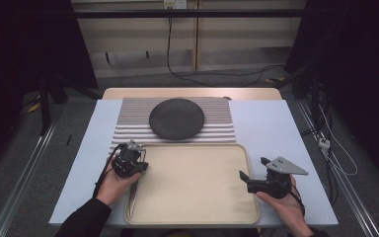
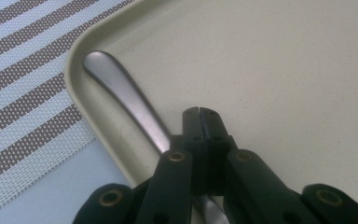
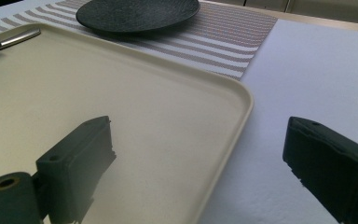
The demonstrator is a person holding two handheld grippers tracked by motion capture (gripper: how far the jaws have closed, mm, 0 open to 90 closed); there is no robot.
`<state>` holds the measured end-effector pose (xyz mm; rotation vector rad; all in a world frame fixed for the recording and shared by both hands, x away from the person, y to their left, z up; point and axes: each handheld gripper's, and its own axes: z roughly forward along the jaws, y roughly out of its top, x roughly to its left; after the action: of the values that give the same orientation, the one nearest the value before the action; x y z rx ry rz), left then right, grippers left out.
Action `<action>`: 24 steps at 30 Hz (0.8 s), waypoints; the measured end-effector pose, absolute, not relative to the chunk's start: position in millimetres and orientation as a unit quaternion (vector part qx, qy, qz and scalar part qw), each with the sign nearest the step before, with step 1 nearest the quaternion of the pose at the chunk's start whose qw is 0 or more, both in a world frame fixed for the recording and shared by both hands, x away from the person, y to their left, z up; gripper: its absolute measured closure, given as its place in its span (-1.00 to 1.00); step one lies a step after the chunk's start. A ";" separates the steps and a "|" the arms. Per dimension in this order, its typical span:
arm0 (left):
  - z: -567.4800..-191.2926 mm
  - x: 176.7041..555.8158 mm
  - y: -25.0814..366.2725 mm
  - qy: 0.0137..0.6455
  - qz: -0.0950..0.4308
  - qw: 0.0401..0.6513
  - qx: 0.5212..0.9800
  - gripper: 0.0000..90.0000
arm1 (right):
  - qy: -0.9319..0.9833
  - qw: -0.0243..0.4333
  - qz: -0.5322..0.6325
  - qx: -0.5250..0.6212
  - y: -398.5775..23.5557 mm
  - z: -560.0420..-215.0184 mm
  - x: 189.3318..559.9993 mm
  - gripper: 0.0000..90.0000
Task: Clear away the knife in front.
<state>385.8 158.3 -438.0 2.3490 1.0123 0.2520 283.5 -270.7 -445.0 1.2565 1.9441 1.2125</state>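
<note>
Beige tray (image 1: 192, 217) lies near the table's front edge in the high view, with a steel utensil (image 1: 132, 197) along its left rim under the left gripper (image 1: 137, 165), and the right gripper (image 1: 253, 174) hovering at the tray's right edge. From the left gripper view, the jaws are clenched together just above the utensil's handle (image 2: 121, 91), not around it, so any lift from here would likely come up empty. From the right gripper view, the jaws stand released over the tray's corner (image 3: 242, 93), where a careless dip could knock the tray.
</note>
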 end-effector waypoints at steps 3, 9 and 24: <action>-438.2 385.8 158.2 0.375 0.095 0.286 0.877 0.95 | 0.718 0.261 0.449 0.464 -270.3 -444.9 283.5 -0.82; -433.1 383.4 157.9 0.361 0.109 0.309 0.873 0.79 | 0.718 0.261 0.450 0.463 -270.5 -444.7 283.4 -0.82; -415.6 376.3 160.1 0.376 0.114 0.396 0.830 -0.75 | 0.716 0.259 0.453 0.464 -270.1 -444.5 283.5 -0.82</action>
<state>376.3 160.1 -415.6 2.1026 0.9523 0.2892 283.5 -270.1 -444.5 1.2567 1.9399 1.2279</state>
